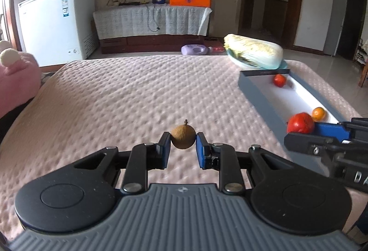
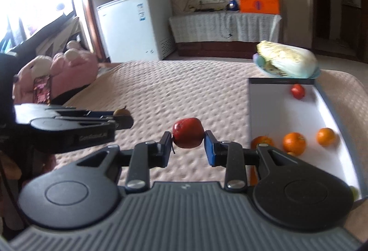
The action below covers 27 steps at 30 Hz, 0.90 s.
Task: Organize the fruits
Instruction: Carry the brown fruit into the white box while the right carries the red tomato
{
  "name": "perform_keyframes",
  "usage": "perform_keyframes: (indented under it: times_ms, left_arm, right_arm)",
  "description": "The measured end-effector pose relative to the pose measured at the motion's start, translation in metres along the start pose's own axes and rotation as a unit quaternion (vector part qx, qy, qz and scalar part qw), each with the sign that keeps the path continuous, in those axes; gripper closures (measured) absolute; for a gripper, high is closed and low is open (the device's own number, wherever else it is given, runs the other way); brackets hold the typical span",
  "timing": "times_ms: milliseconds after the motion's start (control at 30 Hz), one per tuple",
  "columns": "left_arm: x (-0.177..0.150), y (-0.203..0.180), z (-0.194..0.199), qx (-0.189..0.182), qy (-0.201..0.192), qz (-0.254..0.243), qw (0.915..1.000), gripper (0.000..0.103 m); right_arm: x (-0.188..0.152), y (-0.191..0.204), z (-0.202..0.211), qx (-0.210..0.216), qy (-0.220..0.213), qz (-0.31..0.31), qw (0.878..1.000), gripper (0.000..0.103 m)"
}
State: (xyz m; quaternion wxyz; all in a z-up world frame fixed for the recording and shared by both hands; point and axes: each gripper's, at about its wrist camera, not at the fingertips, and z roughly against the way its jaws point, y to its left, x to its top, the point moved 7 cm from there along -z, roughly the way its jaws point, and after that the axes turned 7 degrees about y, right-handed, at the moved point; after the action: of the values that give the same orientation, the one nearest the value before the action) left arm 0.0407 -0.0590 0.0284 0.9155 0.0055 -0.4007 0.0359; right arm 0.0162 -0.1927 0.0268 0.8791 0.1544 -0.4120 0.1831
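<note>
My left gripper (image 1: 183, 141) is shut on a small brown round fruit (image 1: 183, 138) with a short stem, held above the pink quilted bed. My right gripper (image 2: 188, 138) is shut on a red fruit (image 2: 188, 133). In the left wrist view that red fruit (image 1: 300, 123) and the right gripper (image 1: 306, 133) show at the right edge, just beside the tray. The grey tray (image 2: 264, 99) with a white floor lies at the right. It holds another red fruit (image 2: 298, 91) at its far end and three oranges (image 2: 294, 140) near its close end.
A napa cabbage (image 2: 287, 61) on a blue plate sits beyond the tray at the bed's far right corner. Pink plush toys (image 2: 69, 64) lie at the bed's left edge. A white freezer (image 1: 55, 23) and a covered bench stand past the bed.
</note>
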Motion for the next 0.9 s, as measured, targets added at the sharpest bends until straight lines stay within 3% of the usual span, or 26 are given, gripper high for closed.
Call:
perform_keyframes:
  times_ms: [400, 900]
  left_arm:
    - [0.020, -0.067, -0.009, -0.059, -0.017, -0.029, 0.9977, 0.075]
    - [0.039, -0.147, -0.048, -0.115, -0.018, -0.051, 0.9919, 0.075]
  right_arm:
    - [-0.008, -0.066, 0.031, -0.050, -0.015, -0.056, 0.997, 0.069]
    - [-0.024, -0.096, 0.041, -0.071, 0.000, -0.067, 0.995, 0.069]
